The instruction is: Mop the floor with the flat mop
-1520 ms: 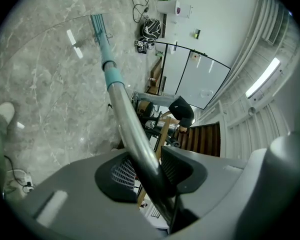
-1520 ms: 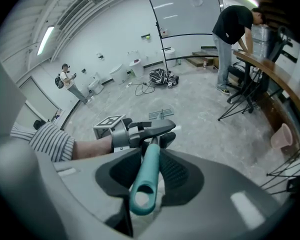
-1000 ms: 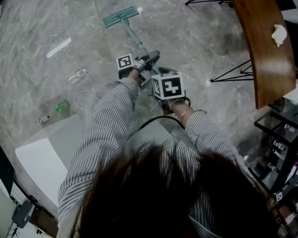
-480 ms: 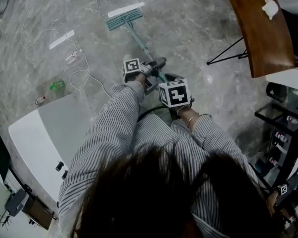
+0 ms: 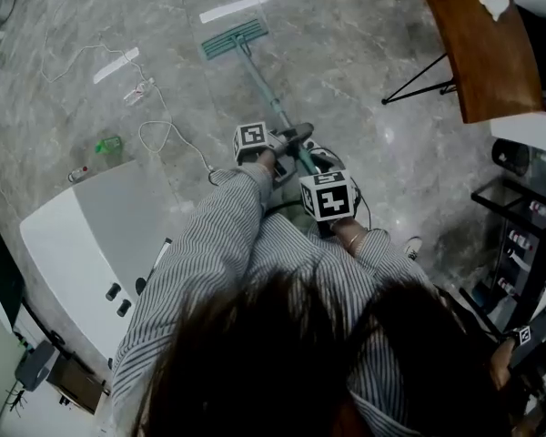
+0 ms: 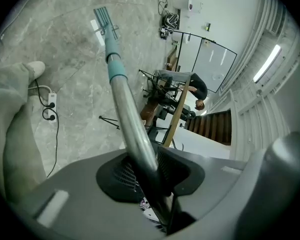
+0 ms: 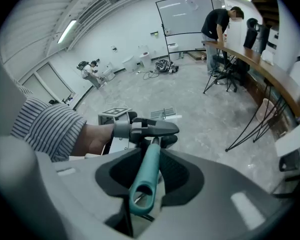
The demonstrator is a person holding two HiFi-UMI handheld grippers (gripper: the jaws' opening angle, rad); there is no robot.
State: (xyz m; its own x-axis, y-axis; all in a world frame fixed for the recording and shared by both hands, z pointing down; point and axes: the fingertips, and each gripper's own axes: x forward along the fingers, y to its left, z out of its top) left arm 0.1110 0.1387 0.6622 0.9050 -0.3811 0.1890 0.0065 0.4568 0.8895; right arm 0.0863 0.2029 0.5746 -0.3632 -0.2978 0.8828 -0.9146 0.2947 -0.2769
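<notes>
Teal flat mop head (image 5: 234, 39) lies far ahead on the grey marble floor (image 5: 364, 71), its silver pole (image 5: 265, 89) slanting back to the person. Left gripper (image 6: 150, 179) is closing on the pole; right gripper (image 7: 147, 176) clamps its teal end (image 7: 142, 194). Both sit lower in the head view than a second ago.

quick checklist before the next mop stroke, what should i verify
1. left gripper on the mop pole: jaws closing, pole between them: ok
2. right gripper shut on the teal handle end: ok
3. mop head flat on the floor: ok
4. power strip and its cable apart from the mop head: ok, though they lie beside the pole
5. floor ahead already wiped: cannot tell
</notes>
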